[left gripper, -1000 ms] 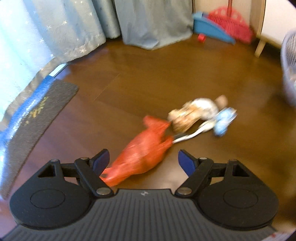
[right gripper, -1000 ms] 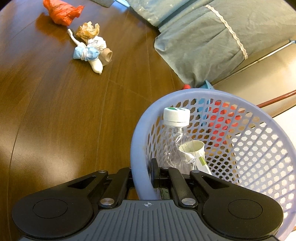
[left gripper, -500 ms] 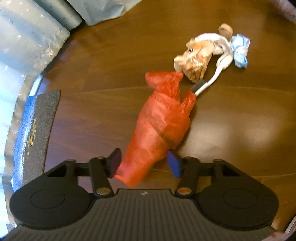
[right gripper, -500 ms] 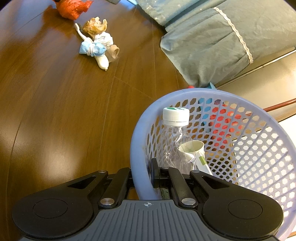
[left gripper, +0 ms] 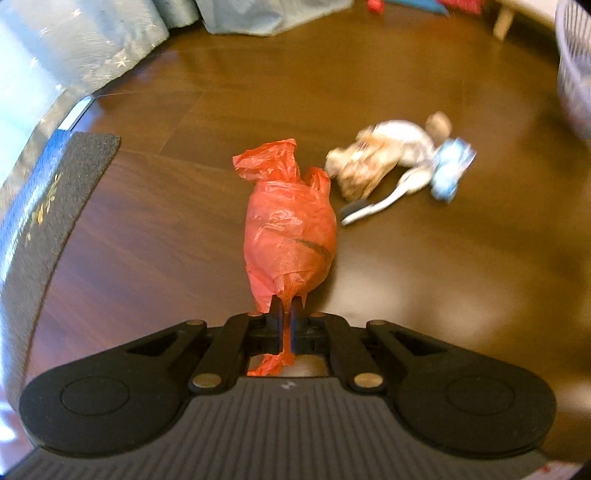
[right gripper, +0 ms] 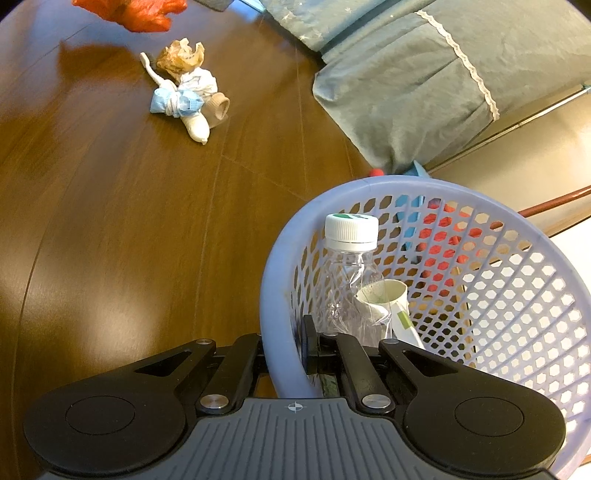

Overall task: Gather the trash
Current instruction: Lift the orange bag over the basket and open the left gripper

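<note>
Now left gripper (left gripper: 283, 316) jaws have just closed, pinching the near tail of the orange plastic bag (left gripper: 290, 229); bag's bulk extends straight ahead over the wood floor (left gripper: 147, 229). Trash pile (left gripper: 399, 162) lies just beyond, right of the bag. Right gripper (right gripper: 284, 350) is clamped on the lavender basket (right gripper: 498, 295) rim; bottle (right gripper: 349, 273) and cup (right gripper: 384, 306) inside.

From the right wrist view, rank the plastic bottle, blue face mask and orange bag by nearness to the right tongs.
1. Plastic bottle: inside the basket whose rim the right tongs clamp, just ahead.
2. Blue face mask: out on the floor, upper left, in the trash cluster.
3. Orange bag: farthest, at the top left edge.
</note>
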`<state>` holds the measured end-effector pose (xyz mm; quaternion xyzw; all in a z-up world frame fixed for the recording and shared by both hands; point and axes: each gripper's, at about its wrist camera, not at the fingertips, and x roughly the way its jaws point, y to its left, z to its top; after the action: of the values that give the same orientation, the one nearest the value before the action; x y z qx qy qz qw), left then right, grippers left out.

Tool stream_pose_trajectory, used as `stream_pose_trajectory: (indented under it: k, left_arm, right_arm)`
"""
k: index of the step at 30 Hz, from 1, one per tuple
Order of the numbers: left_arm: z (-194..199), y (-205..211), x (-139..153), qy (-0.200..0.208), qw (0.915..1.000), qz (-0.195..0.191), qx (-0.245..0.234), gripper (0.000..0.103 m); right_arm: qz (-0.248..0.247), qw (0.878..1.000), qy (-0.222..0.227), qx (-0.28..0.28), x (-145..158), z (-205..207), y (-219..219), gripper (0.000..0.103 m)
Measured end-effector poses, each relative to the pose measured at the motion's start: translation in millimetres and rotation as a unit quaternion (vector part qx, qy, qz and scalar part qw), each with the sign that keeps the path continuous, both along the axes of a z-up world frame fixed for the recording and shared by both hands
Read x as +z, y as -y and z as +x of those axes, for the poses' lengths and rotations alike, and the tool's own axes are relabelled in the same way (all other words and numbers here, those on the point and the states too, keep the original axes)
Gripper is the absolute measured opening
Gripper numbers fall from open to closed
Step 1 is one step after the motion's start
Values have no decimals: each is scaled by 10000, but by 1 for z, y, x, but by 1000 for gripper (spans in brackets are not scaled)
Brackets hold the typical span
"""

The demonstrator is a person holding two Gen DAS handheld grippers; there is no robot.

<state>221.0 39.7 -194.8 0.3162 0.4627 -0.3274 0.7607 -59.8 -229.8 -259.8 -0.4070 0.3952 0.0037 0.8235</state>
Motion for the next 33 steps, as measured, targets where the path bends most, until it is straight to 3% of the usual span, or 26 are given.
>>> stream_pose_trajectory:
  k: [4,11,23,33]
  left_arm:
    - [-17,10,27,-113,9986,-458,233,1]
    - [-43,49,62,-261,9952,-937,134,1]
    - [-58,95,90,-813,9796,-1833,159,1]
    - [-74,123,101,-918,9746,-2032,-192,0]
  right_arm:
    - [31,10000,14,-26,1,0,1,1]
    - [78,9999,48,-73,1,1,1,1]
    - [129,9998,81,-97,3,0,3,1]
    - [175,9997,114,-111,4,-1,4,1]
